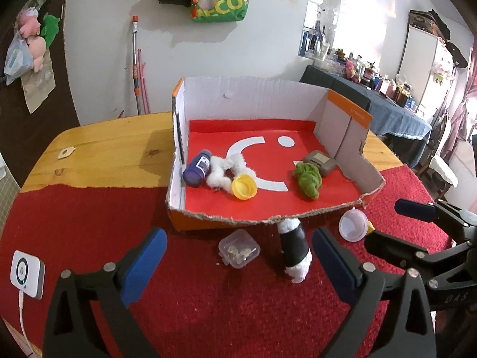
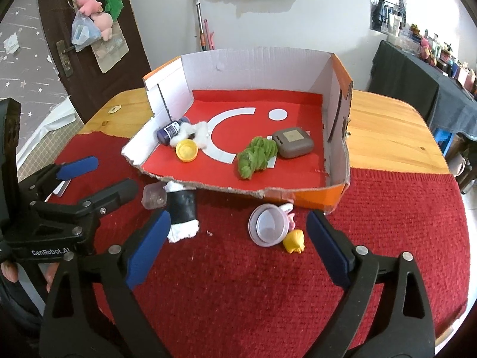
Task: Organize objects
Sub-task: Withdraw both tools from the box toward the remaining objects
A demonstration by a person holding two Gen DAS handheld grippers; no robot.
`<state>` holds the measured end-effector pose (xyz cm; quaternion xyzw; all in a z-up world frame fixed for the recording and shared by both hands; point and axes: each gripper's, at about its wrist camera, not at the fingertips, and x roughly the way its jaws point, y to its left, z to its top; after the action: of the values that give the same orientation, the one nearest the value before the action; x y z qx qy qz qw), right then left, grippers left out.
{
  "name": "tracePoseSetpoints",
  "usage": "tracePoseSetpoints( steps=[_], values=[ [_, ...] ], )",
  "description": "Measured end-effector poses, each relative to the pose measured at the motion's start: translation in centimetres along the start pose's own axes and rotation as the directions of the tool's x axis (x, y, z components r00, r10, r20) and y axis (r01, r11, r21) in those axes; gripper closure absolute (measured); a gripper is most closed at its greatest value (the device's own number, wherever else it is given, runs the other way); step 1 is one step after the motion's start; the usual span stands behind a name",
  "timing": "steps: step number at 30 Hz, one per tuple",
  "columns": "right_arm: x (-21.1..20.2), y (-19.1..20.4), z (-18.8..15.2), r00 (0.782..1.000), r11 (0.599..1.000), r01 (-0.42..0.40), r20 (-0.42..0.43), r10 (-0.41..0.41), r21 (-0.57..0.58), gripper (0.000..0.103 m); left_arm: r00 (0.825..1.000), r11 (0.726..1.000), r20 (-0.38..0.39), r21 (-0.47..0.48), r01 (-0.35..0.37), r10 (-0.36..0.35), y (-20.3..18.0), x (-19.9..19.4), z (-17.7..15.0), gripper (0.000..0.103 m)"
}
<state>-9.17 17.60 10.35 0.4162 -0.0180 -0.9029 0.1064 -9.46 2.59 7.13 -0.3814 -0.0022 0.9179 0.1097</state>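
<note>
Inside the cardboard box (image 1: 345,125) five things already lie on its red floor: a purple bottle (image 1: 198,168), a piece of white cotton (image 1: 222,170), a yellow lid (image 1: 244,187), a green cloth (image 1: 307,180) and a grey case (image 1: 320,162). On the red mat (image 1: 89,232) in front of the box, some things still wait outside: a small clear box (image 1: 238,247), a black roll with white ends (image 1: 293,246), a pale cup (image 2: 269,228) on its side and a little yellow toy (image 2: 293,241) just beside it. The left gripper (image 1: 238,264) hangs over the mat with its fingers wide apart and nothing between the pads. The right gripper (image 2: 237,249) is the same, spread and empty, near the cup. I judge the sorting a little more than half done; four things remain to go in.
</note>
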Motion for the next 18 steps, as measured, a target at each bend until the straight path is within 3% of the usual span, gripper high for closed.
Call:
tracePoseSetpoints(
  steps=[18],
  values=[
    [0.0, 0.3, -2.5, 1.0, 1.0, 0.006, -0.021, -0.006, 0.014, 0.01, 0.999, 1.0, -0.037, -0.013, -0.008, 0.007, 0.4, 0.2, -2.7, 0.002]
  ],
)
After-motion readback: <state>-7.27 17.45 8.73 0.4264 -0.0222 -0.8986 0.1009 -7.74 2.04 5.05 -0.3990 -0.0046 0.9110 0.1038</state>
